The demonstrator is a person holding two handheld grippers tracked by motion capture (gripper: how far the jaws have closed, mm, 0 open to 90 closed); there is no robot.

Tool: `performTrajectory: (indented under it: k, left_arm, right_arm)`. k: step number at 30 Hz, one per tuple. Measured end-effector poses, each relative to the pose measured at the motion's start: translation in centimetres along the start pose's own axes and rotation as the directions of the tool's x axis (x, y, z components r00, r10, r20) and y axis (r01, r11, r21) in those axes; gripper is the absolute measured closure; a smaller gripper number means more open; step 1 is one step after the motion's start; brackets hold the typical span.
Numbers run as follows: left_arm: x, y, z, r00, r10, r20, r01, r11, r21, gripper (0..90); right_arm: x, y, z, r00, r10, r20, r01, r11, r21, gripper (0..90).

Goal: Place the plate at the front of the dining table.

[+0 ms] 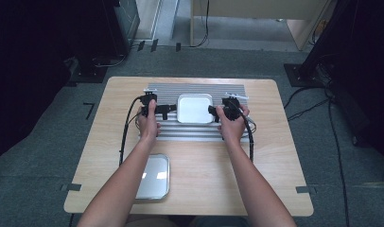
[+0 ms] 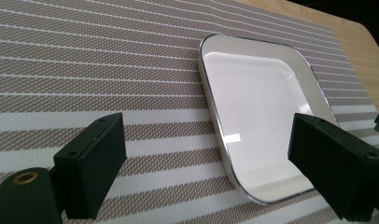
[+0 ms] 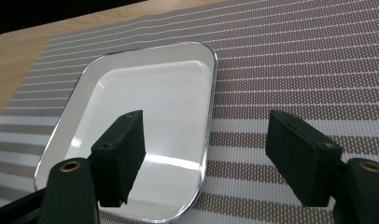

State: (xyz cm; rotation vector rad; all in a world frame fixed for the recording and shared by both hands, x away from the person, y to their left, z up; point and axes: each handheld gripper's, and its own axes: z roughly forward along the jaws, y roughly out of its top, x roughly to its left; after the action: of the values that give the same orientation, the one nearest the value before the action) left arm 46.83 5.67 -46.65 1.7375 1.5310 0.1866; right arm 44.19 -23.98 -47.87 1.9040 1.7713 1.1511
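A white rectangular tray lies on a grey striped placemat in the middle of the table. My left gripper is at the tray's left side, open, and my right gripper is at its right side, also open. In the left gripper view, the tray sits between and beyond the two spread jaws of the left gripper, and nothing is pinched. In the right gripper view, the right gripper hovers over the tray's rim, one jaw above the tray and one above the mat.
A second, shiny metal tray lies near the front left of the wooden table, beside the person's left forearm. Cables trail from both grippers across the mat. Dark equipment and cables stand on the floor around the table.
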Motion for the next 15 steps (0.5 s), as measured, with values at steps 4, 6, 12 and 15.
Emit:
performTrajectory:
  k: [4, 6, 12, 15]
  left_arm:
    - [0.3, -0.7, -1.5, 0.9994, 0.036, -0.002, -0.036, 0.9992, -0.016, 11.4]
    - [0.6, -1.1, -2.2, 0.9990, 0.044, -0.001, -0.044, 0.9988, -0.018, 11.4]
    - [1.1, -2.5, -4.5, 0.9963, 0.086, -0.001, -0.086, 0.9949, -0.052, 11.3]
    - [1.6, -3.2, -5.5, 0.9939, 0.109, -0.011, -0.110, 0.9920, -0.063, 11.4]
  right_arm:
    - [0.0, -0.5, -1.3, 0.9998, -0.020, -0.010, 0.020, 0.9997, -0.015, 27.9]
    - [-0.2, -0.7, -1.9, 0.9996, -0.020, -0.021, 0.020, 0.9996, -0.019, 26.2]
    - [-0.8, -1.2, -3.4, 0.9988, -0.029, -0.040, 0.028, 0.9992, -0.029, 24.1]
    - [-1.2, -1.5, -4.3, 0.9986, -0.036, -0.040, 0.034, 0.9984, -0.044, 24.0]
